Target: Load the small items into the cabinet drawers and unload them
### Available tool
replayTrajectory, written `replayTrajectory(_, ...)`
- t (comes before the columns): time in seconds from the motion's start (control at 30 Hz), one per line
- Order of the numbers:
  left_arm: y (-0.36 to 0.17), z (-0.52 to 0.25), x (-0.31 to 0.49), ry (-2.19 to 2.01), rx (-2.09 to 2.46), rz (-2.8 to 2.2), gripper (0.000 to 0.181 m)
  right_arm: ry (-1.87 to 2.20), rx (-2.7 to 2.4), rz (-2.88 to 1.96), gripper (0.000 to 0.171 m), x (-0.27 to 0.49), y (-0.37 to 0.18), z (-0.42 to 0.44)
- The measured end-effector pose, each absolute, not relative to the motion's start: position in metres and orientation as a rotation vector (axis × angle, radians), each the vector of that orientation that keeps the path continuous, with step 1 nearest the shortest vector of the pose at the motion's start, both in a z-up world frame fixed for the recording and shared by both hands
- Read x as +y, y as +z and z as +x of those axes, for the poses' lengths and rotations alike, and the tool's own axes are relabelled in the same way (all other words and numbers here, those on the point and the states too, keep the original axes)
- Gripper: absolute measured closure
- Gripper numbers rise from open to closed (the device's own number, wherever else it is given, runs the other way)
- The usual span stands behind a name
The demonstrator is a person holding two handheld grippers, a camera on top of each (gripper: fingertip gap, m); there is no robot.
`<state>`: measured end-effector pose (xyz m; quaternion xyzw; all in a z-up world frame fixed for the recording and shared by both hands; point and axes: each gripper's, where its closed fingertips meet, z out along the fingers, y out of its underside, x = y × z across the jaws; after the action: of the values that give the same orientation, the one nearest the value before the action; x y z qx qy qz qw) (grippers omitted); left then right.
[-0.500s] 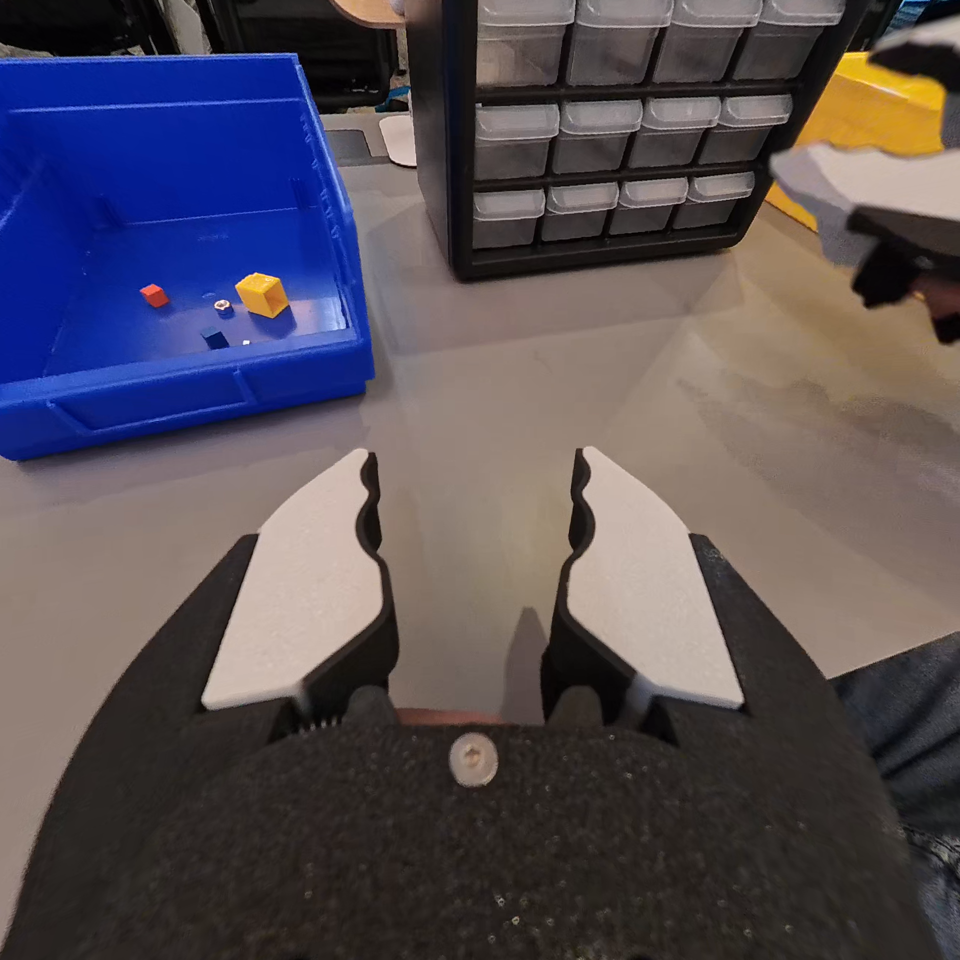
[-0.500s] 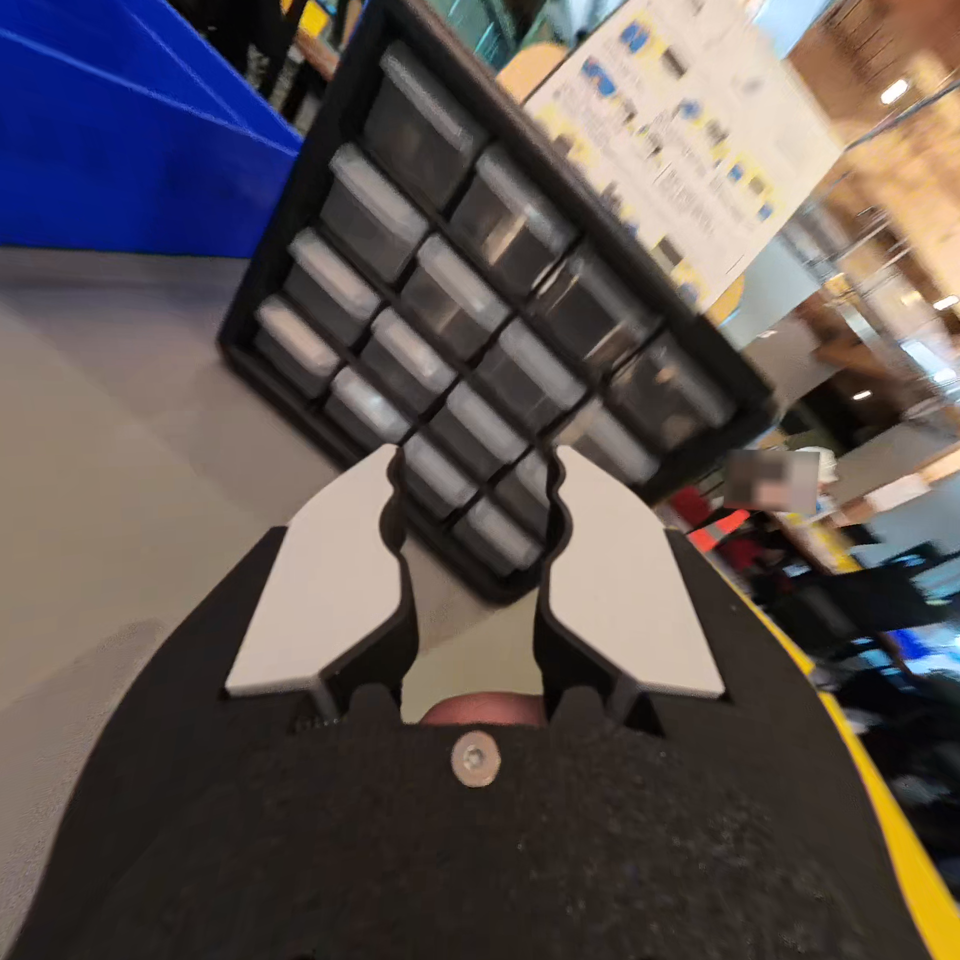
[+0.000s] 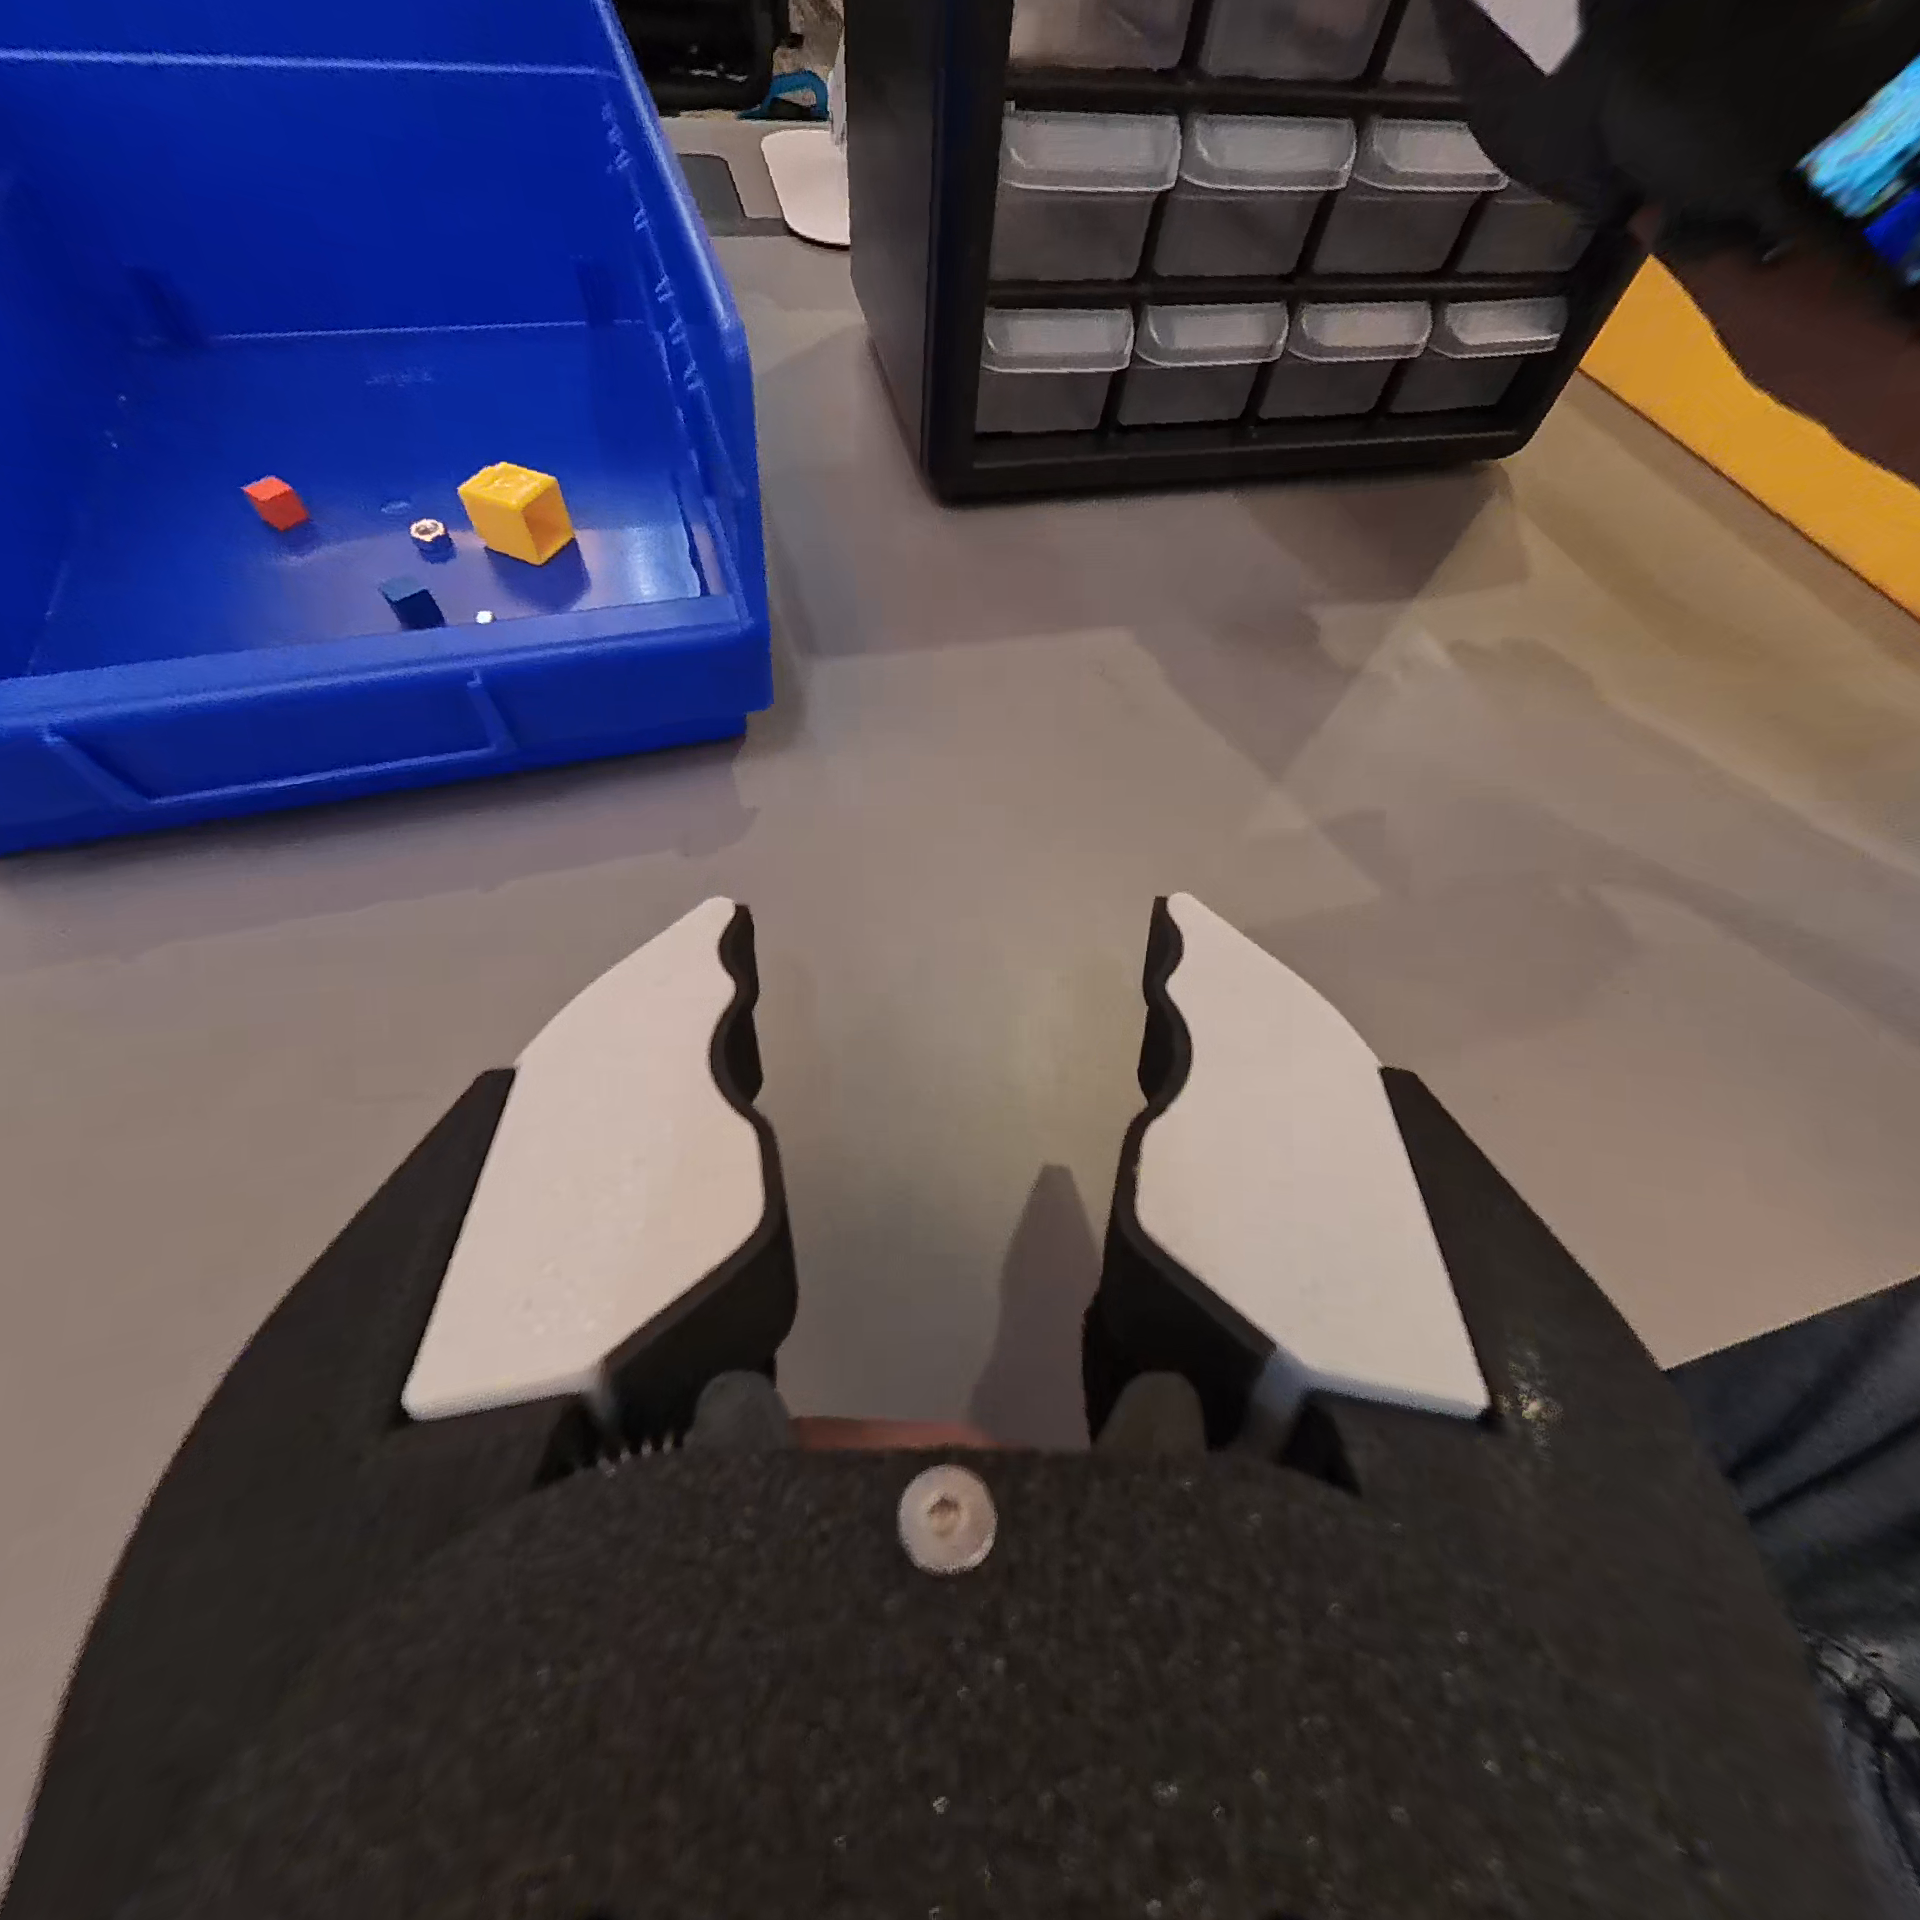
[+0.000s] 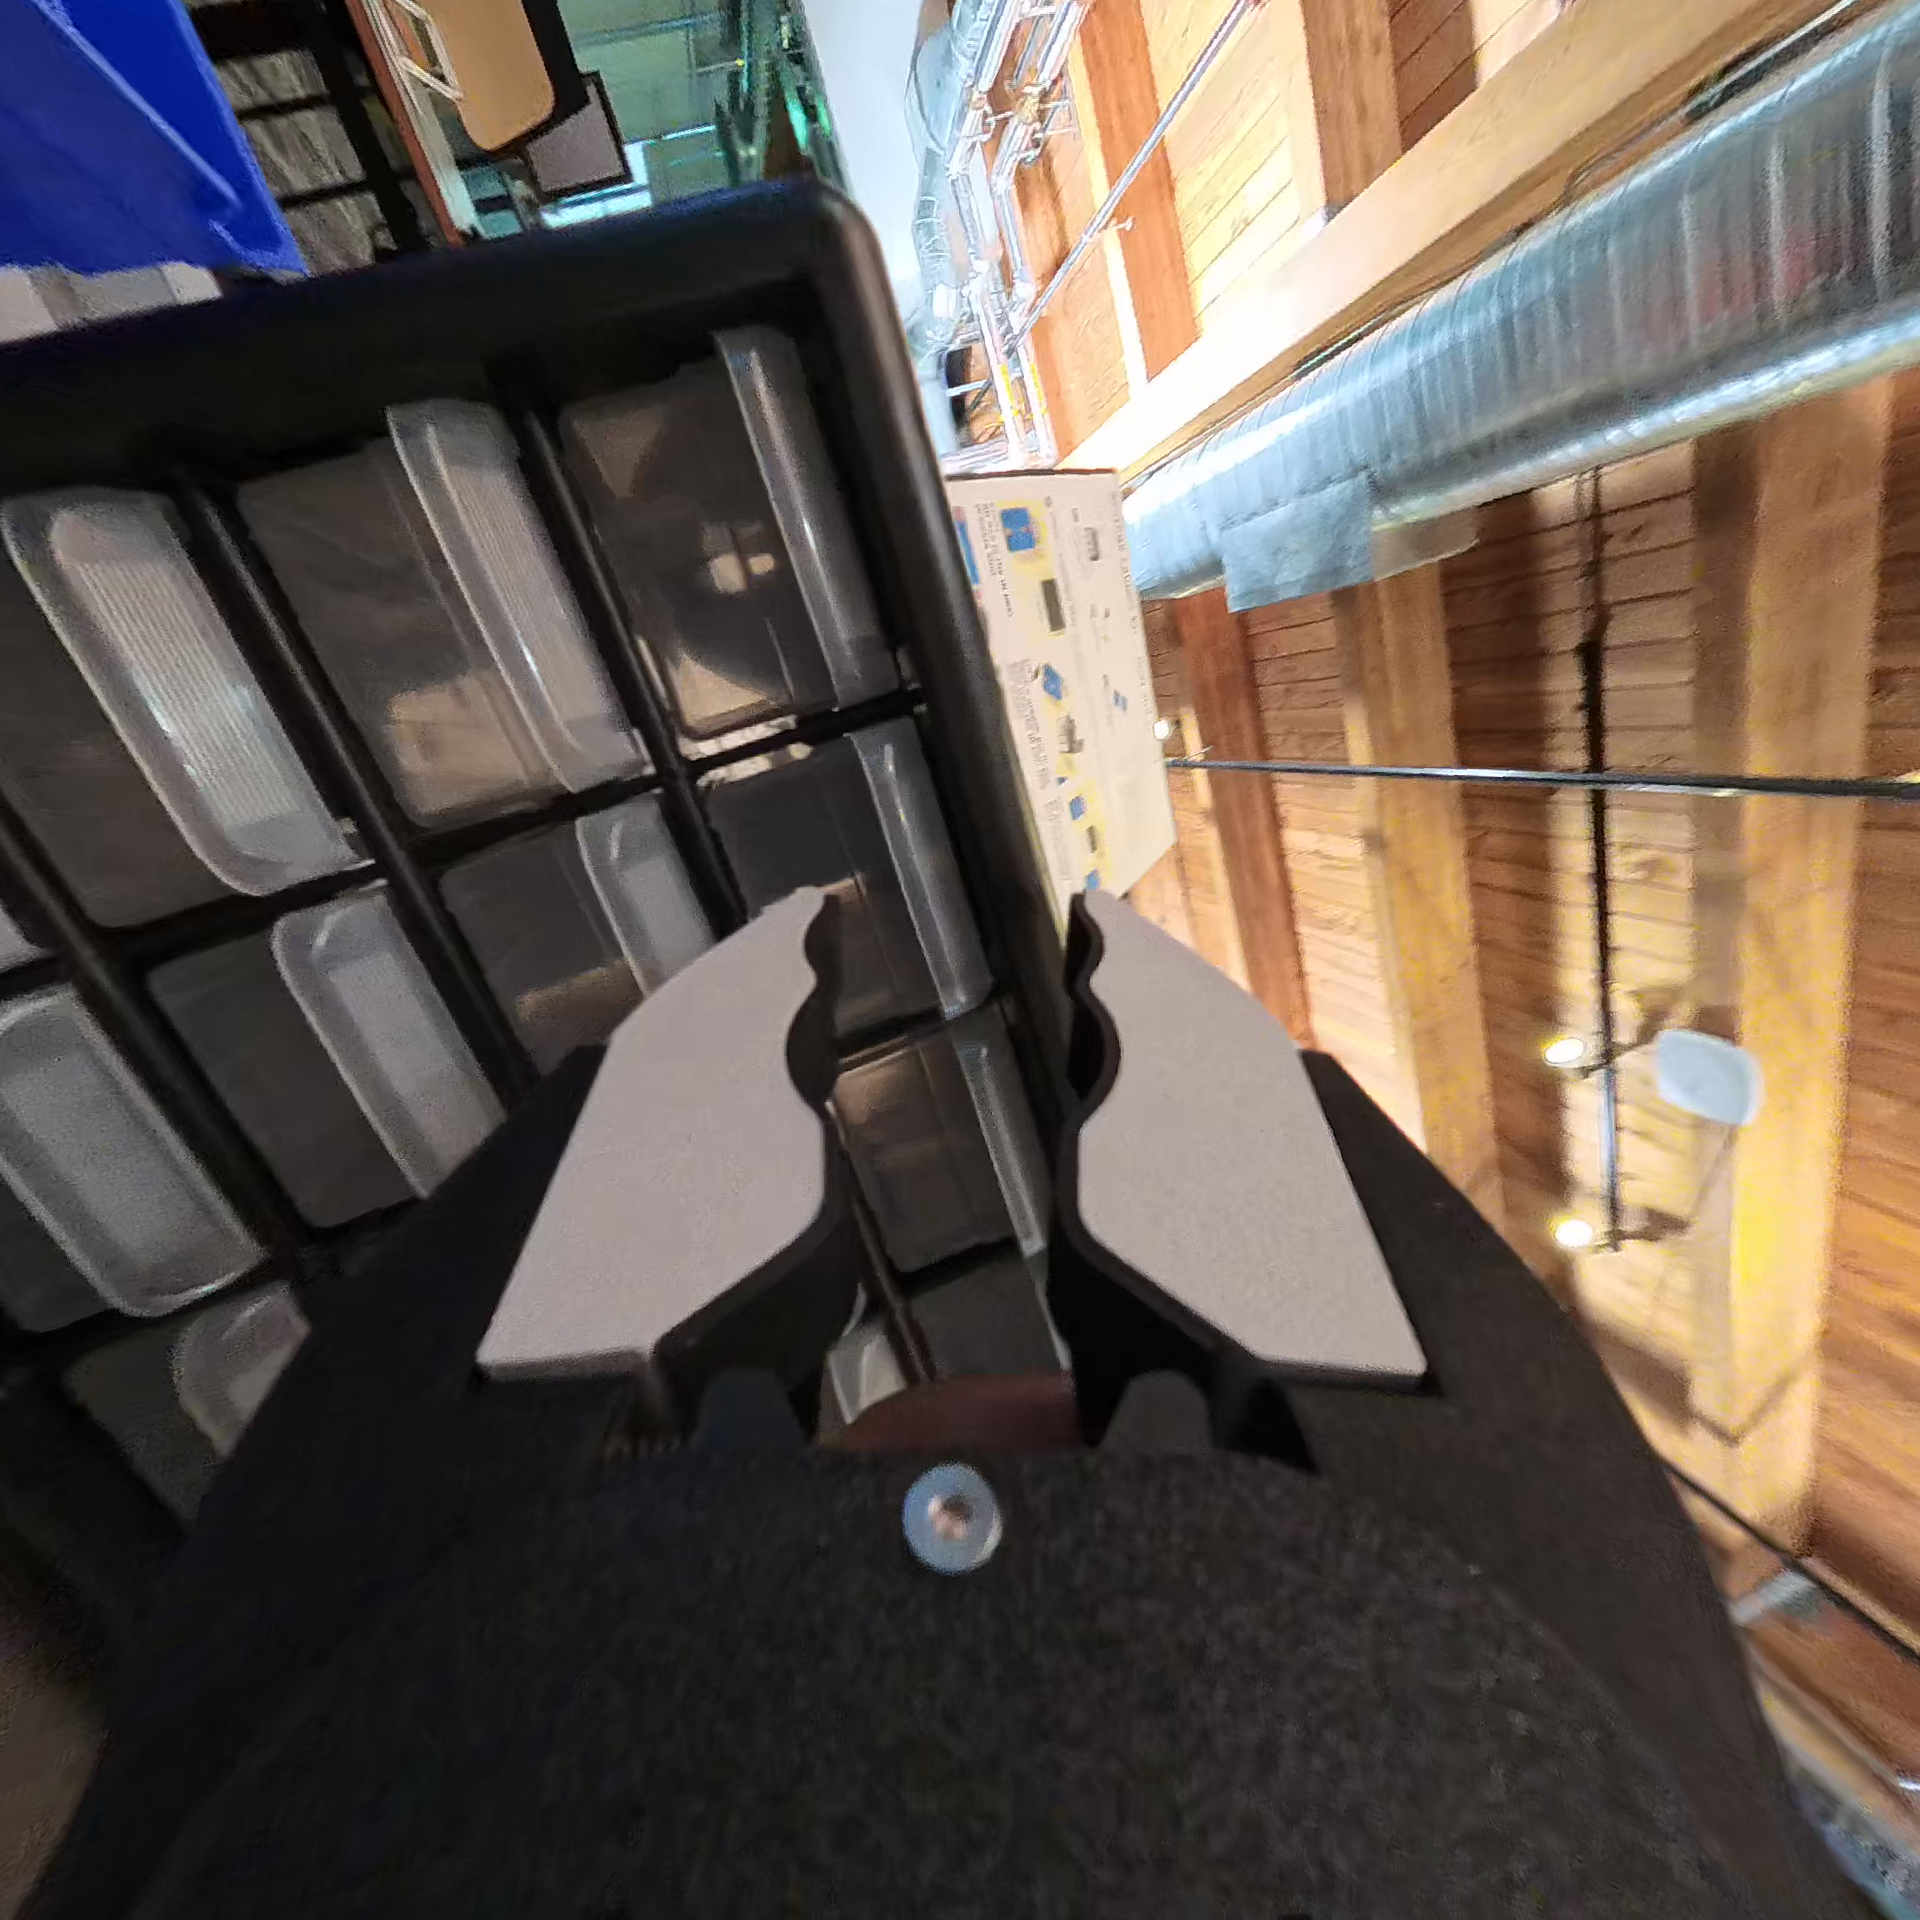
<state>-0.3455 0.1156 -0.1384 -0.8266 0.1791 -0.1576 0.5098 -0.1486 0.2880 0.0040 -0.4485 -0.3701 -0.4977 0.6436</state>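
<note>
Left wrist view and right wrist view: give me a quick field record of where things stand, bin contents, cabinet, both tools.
bin: blue plastic bin on the grey table, left of cabinet
bin contents: yellow hollow cube, small red cube, small dark blue cube, metal nut
cabinet: black cabinet with clear plastic drawers, visible drawers shut
left tool: left tool open, empty, over bare table
right tool: right tool open, empty, rolled sideways, close to the cabinet's upper drawers
loading: no item in hand yet
</note>
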Motion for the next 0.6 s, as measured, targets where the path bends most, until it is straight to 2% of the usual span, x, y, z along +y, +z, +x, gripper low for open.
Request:
replayTrajectory(0.23,-0.14,-0.348,0.117,-0.377,0.427,-2.001,0.11,-1.206,-0.85,-0.93,0.15,0.287,0.009,-0.15)
replayTrajectory(0.3,-0.14,-0.349,0.117,-0.335,0.447,-1.993,0.11,-1.201,-0.879,-0.939,0.166,0.287,0.002,-0.152)
replayTrajectory(0.57,-0.144,-0.343,0.115,-0.316,0.484,-2.006,0.109,-1.134,-0.855,-0.968,0.164,0.261,0.0,-0.159)
replayTrajectory(0.6,-0.145,-0.343,0.114,-0.329,0.479,-2.014,0.109,-1.098,-0.853,-1.002,0.159,0.257,-0.003,-0.159)
